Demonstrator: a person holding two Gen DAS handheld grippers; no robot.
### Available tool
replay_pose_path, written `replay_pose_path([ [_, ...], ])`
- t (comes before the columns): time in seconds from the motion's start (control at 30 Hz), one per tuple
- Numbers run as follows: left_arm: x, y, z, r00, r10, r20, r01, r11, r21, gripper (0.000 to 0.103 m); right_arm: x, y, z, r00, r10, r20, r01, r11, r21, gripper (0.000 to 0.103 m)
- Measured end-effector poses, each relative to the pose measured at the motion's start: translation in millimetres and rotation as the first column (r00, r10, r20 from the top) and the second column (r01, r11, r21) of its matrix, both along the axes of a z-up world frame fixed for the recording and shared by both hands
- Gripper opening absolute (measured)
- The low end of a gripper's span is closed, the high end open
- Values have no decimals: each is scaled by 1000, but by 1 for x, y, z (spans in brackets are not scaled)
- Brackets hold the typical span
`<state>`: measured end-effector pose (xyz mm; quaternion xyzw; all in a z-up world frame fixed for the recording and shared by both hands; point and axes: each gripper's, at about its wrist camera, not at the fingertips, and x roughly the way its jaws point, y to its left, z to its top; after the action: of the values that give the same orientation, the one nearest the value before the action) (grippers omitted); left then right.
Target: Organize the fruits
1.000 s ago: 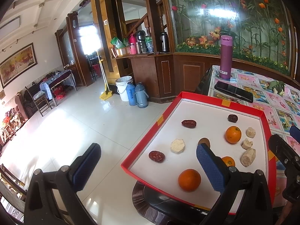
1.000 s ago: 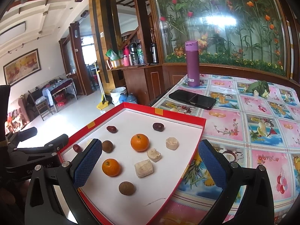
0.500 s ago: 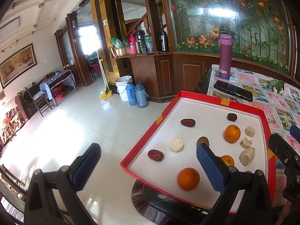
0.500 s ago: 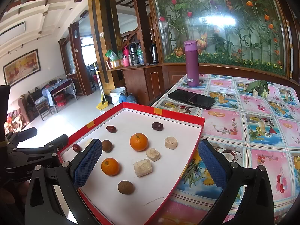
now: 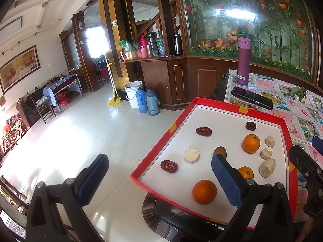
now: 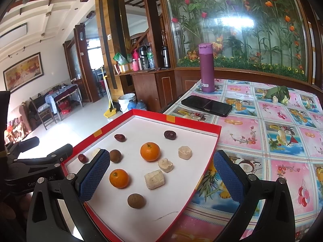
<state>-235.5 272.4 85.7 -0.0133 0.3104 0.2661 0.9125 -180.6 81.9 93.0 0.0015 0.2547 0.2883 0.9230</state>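
A red-rimmed white tray (image 5: 281, 122) (image 6: 219, 130) lies at the table's corner and holds loose fruit. Three oranges sit in it: a near one (image 5: 204, 191), a small one (image 6: 119, 178) and a larger one (image 6: 150, 151). Dark red dates (image 5: 203, 131) (image 6: 170, 134), brown round fruits (image 6: 136, 201) (image 6: 115, 155) and pale cut chunks (image 6: 154, 179) (image 5: 191, 155) are scattered among them. My left gripper (image 5: 159, 179) hangs open at the tray's left front corner, empty. My right gripper (image 6: 159, 176) stands open over the tray's near right side, empty, the small orange between its fingers' line.
A purple flask (image 6: 206, 68) and a black phone (image 6: 207, 105) rest on the patterned tablecloth (image 6: 282, 141) behind the tray. A green toy (image 6: 278, 93) lies far right. Left of the table the tiled floor (image 5: 80, 141) drops away, with buckets (image 5: 133, 96) by a wooden counter.
Both views have drifted very slightly; the tray's contents sit a touch lower and left. Nothing was gripped or released.
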Motion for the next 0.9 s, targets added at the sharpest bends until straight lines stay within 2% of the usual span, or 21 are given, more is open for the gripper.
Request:
replay_pose_path([
  [0.9,-2,5,-3,1000,9,2,-9,1000,-11,103,-3,4,-4,1000,3,1,-3,1000,-8,103],
])
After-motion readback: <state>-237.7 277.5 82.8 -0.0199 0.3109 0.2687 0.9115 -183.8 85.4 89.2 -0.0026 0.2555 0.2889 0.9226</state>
